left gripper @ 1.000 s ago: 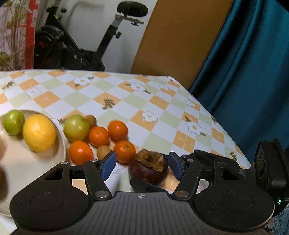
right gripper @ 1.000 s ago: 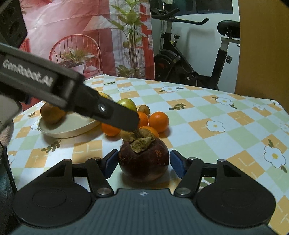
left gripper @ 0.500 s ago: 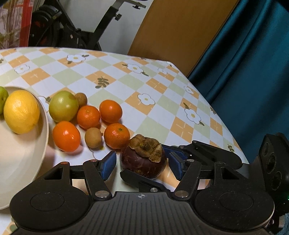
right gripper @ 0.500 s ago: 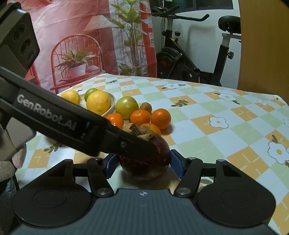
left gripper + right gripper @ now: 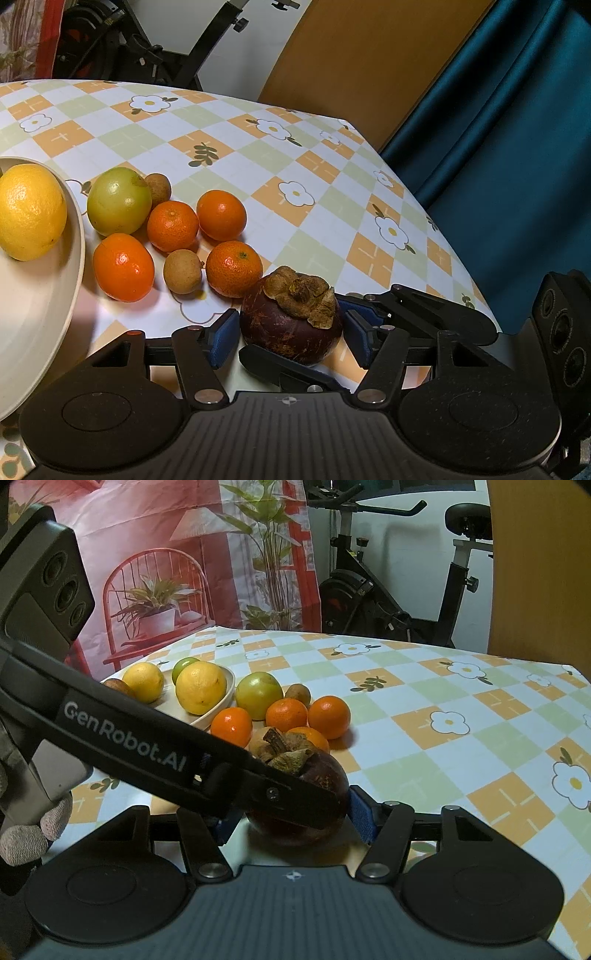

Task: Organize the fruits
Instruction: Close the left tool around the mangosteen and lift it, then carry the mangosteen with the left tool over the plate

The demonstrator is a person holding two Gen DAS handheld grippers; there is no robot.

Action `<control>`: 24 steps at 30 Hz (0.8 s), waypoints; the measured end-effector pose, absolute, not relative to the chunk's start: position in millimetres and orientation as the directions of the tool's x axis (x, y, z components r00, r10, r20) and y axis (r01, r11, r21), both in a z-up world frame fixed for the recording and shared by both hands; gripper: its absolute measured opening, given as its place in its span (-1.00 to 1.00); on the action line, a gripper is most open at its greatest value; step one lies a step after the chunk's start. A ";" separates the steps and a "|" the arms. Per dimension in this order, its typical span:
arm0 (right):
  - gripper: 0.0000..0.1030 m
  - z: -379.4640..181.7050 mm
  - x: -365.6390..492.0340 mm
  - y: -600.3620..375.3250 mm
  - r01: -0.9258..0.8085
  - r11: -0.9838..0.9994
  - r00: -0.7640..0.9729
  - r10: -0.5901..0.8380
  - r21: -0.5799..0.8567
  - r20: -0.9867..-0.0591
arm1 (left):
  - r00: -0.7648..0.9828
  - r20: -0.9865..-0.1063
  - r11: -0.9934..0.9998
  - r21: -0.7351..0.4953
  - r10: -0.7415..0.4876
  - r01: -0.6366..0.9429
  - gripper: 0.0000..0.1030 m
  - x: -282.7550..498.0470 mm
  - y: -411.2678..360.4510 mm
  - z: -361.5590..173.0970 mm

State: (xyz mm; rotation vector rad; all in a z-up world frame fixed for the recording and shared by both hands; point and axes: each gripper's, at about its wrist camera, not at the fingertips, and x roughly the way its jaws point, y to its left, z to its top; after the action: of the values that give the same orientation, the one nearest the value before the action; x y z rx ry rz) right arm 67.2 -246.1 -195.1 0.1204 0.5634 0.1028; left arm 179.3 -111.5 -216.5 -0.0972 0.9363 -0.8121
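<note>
A dark purple mangosteen (image 5: 291, 325) with a dry brown cap sits on the checked tablecloth. Both grippers straddle it. My left gripper (image 5: 290, 338) is open, blue pads just off each side of it. My right gripper (image 5: 293, 818) is open around the same mangosteen (image 5: 325, 775); the left gripper's finger (image 5: 177, 760) crosses in front of it and hides its left pad. Several tangerines (image 5: 171, 225), two longans (image 5: 183, 271) and a green fruit (image 5: 119, 201) lie beside a cream plate (image 5: 44, 314) holding a lemon (image 5: 29, 212).
The plate (image 5: 221, 701) also holds two lemons (image 5: 201, 686), a lime (image 5: 184, 664) and a brown fruit. The table edge (image 5: 458, 258) drops off to the right near a teal curtain. An exercise bike and a wooden panel stand behind the table.
My left gripper has swung right and closer, so the mangosteen now sits centred between its pads. Its finger has moved across the right wrist view. The mangosteen has stayed on the table.
</note>
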 end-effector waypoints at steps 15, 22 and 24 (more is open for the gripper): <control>0.23 -172.9 69.1 -231.1 -0.069 0.988 0.840 0.131 0.137 -0.527 | 0.392 -0.635 0.713 -0.385 -0.665 0.585 0.25 164.2 -89.4 -194.9; 0.23 -159.0 84.9 -210.6 -0.133 0.984 0.831 0.176 0.119 -0.527 | 0.452 -0.617 0.752 -0.401 -0.644 0.524 0.25 166.1 -57.8 -184.8; 0.23 -156.5 93.5 -204.2 -0.155 0.980 0.829 0.198 0.125 -0.524 | 0.477 -0.612 0.768 -0.404 -0.631 0.498 0.25 168.1 -46.8 -182.2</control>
State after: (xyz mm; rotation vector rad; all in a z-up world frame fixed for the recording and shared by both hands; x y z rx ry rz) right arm 93.5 -204.2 -156.5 0.0781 0.5641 0.1877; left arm 168.1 -46.8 -182.2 -0.1791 0.8221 -0.6937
